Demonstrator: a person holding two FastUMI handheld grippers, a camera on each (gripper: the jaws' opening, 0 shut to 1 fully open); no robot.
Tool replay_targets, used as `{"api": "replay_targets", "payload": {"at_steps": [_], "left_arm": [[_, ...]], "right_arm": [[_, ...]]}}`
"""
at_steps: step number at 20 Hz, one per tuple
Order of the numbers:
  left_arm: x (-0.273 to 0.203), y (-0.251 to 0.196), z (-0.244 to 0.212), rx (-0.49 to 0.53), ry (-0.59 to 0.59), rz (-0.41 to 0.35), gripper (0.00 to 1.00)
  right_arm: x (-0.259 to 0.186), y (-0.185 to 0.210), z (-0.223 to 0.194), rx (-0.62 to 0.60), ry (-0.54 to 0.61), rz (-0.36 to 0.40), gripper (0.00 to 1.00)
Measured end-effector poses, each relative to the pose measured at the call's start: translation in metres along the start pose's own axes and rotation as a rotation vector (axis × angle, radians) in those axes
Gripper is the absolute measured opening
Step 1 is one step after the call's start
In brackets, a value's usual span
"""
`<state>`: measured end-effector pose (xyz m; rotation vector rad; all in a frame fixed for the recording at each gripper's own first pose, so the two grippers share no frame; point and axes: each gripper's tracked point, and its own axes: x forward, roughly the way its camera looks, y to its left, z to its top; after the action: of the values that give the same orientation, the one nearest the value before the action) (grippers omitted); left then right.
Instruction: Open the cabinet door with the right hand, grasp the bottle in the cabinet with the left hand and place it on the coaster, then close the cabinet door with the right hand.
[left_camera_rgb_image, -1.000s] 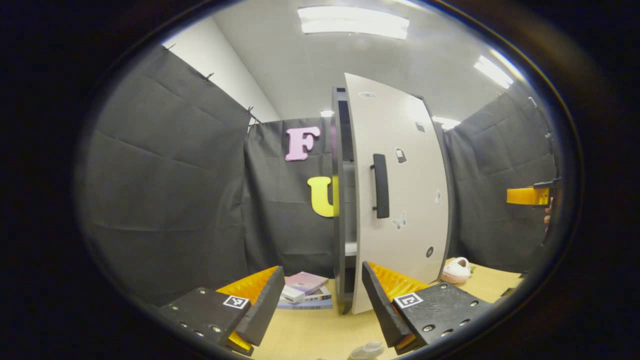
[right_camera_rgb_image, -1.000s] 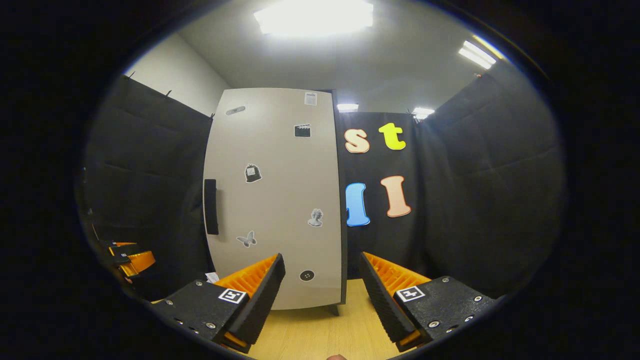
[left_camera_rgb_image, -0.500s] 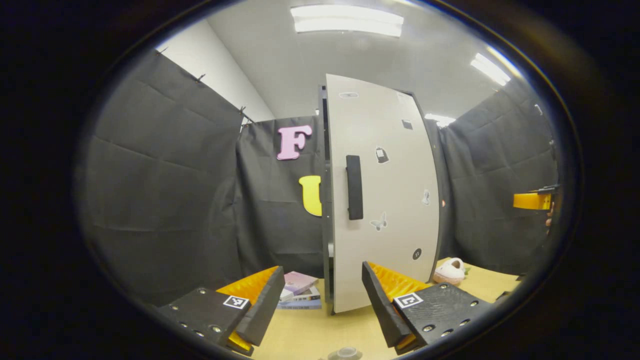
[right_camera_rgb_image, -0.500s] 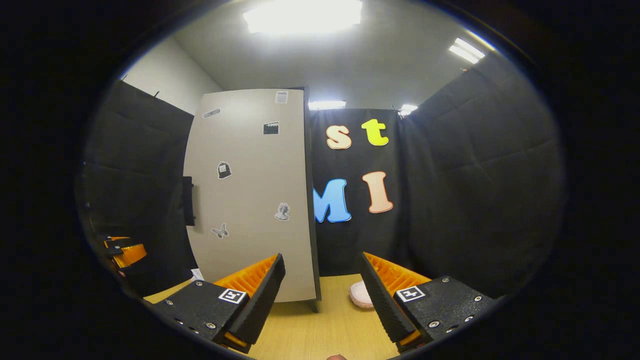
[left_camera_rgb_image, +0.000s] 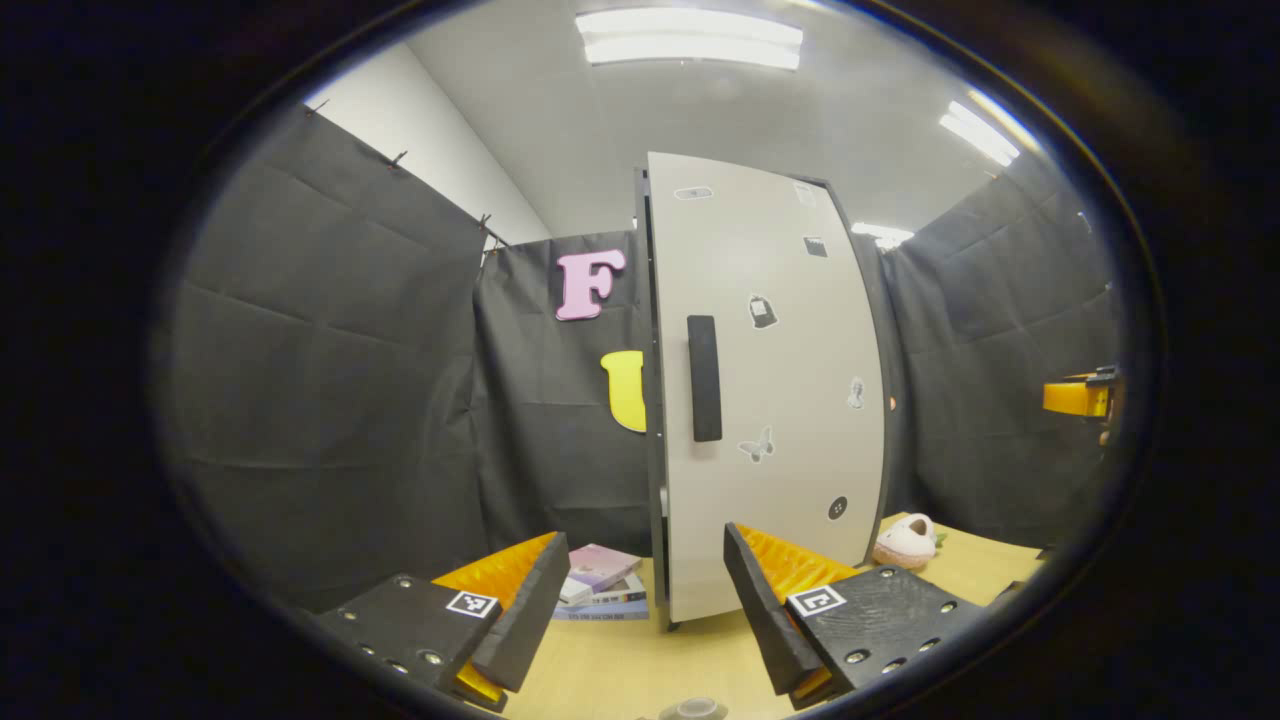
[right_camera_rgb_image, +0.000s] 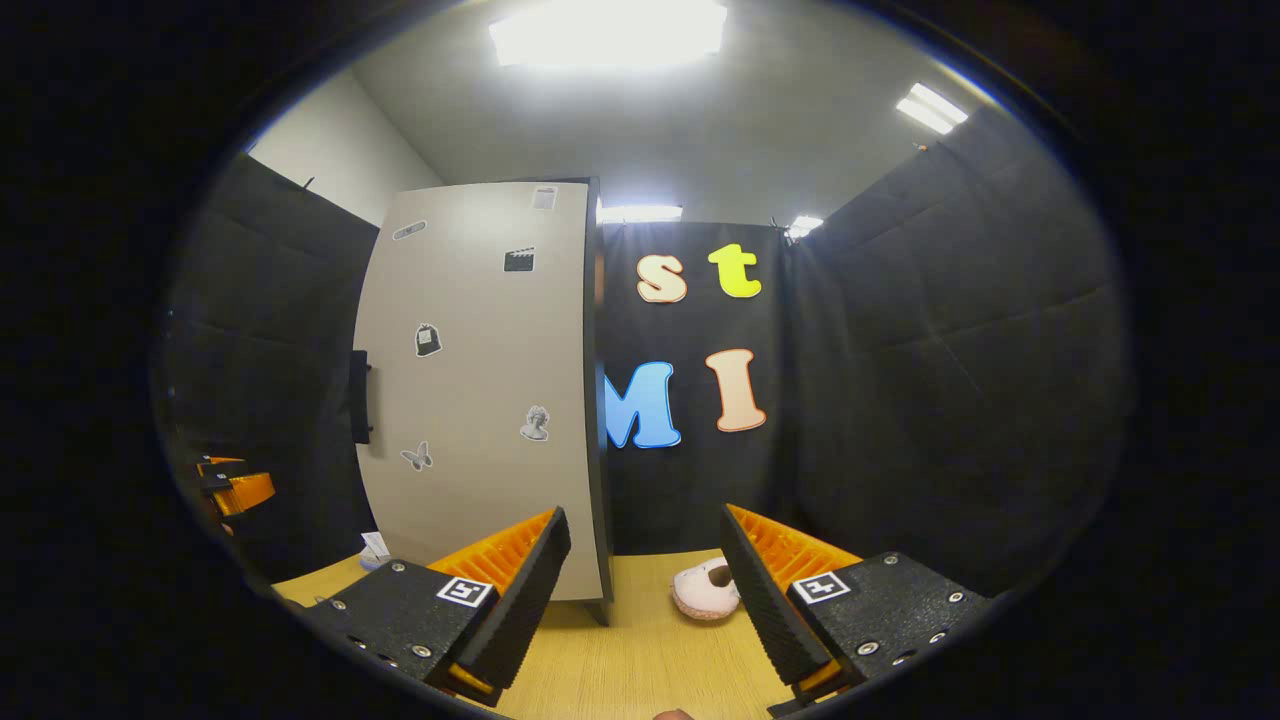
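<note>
Over the desk (left_camera_rgb_image: 620, 660), in the left gripper view, my left claw (left_camera_rgb_image: 645, 610) hangs with its fingers spread wide and nothing between them. Ahead stands the cabinet, its pale door (left_camera_rgb_image: 765, 390) lying flush against the dark frame, the black handle (left_camera_rgb_image: 704, 378) near the door's left edge. Small stickers dot the door. Books (left_camera_rgb_image: 605, 585) are stacked on the desk just left of the cabinet's foot, and a pink slipper (left_camera_rgb_image: 905, 540) lies to its right. At the bottom rim of this view a small rounded grey top (left_camera_rgb_image: 692, 709) pokes up; I cannot tell whether it is the bottle. At the far right edge, my right claw's orange finger (left_camera_rgb_image: 1075, 397) juts in.

From the right gripper view, my right claw (right_camera_rgb_image: 645, 610) is likewise wide open and empty above the desk (right_camera_rgb_image: 640, 670). The door (right_camera_rgb_image: 475, 390) stands left of centre, closed, its handle (right_camera_rgb_image: 359, 397) on the far left edge. The slipper (right_camera_rgb_image: 705, 590) rests on the desk just right of the cabinet's corner, seen between my fingers. My left claw (right_camera_rgb_image: 235, 490) shows low at the left, well apart from the door.
</note>
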<state>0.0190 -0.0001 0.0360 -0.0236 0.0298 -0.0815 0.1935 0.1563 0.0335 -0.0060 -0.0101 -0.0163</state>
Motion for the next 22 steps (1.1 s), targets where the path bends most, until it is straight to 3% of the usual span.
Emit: {"api": "replay_targets", "payload": {"at_steps": [22], "left_arm": [[-0.008, 0.045, 0.003, 0.005, -0.007, 0.064, 0.89]], "right_arm": [[0.004, 0.028, 0.01, -0.041, -0.03, 0.03, 0.93]]}}
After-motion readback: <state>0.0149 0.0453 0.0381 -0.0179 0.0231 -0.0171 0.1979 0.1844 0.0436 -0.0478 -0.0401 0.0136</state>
